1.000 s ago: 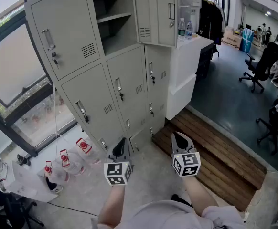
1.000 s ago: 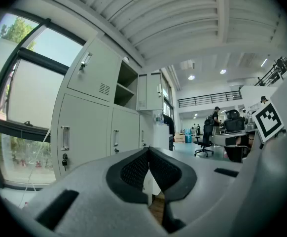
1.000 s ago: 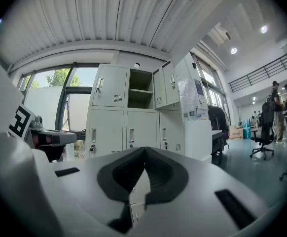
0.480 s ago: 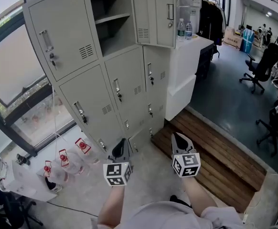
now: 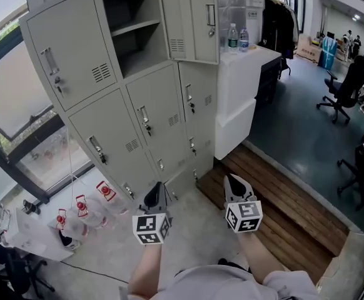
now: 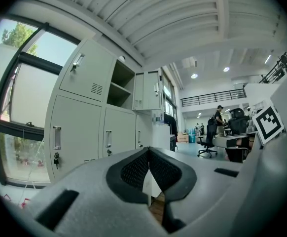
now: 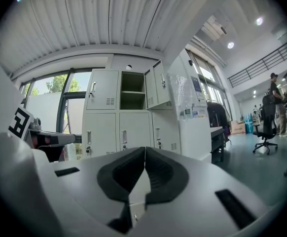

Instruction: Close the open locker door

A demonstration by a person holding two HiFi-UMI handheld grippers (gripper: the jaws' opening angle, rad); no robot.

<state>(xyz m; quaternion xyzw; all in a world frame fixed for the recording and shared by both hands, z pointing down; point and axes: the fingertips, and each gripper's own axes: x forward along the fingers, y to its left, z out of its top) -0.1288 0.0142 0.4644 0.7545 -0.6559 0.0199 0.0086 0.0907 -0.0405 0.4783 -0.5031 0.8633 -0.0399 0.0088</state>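
- Door (image 5: pixel 191 17) up top hangs wide open, so nothing's done yet.
- Left gripper (image 5: pixel 157 191) and right gripper (image 5: pixel 234 182) are both pinched together, empty, well below it.

The grey floor (image 5: pixel 197 227) holds a tall set of lockers (image 5: pixel 113 130), which stands on it by the window. Near the bottom of the lockers, clear water jugs (image 5: pixel 97 205) with red caps sit on the floor in a little bunch. To the right, a strip of brown wood boards (image 5: pixel 282 199) runs along the floor. A white counter (image 5: pixel 244 86) stands right against the lockers, with two bottles (image 5: pixel 237 37) upright on top. Farther off, black chairs (image 5: pixel 341 86) stand on a darker floor.
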